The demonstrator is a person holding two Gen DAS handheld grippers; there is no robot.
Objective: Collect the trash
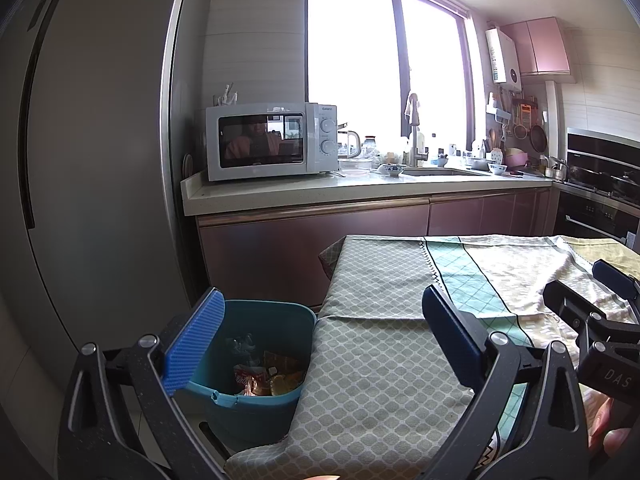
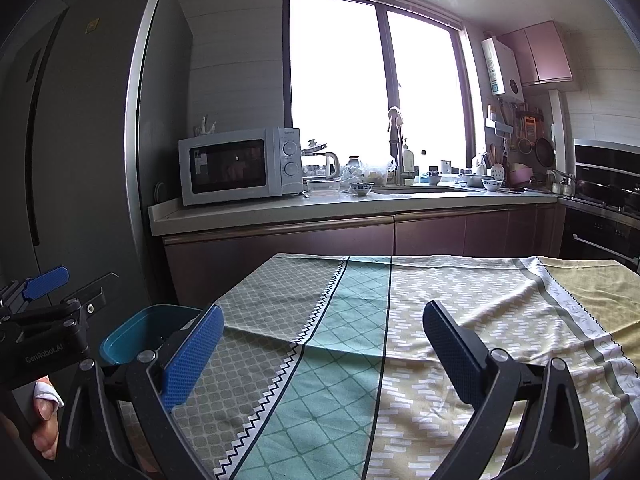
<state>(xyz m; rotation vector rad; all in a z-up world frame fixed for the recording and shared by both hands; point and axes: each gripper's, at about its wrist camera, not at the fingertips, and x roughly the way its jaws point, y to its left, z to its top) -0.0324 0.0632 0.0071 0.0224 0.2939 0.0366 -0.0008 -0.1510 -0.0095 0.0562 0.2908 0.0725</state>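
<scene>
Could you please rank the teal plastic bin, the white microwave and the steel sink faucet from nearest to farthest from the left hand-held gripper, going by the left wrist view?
From the open left hand-held gripper:
1. Teal plastic bin, just below the left finger, beside the table, with wrappers inside.
2. White microwave, on the counter's left end, past the table.
3. Steel sink faucet, farther back by the window, right of the microwave.

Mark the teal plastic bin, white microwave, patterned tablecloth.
teal plastic bin [image 1: 256, 410], left wrist view, front wall
white microwave [image 2: 236, 165], right wrist view, door glass
patterned tablecloth [image 2: 344, 360], right wrist view, green stripe
</scene>
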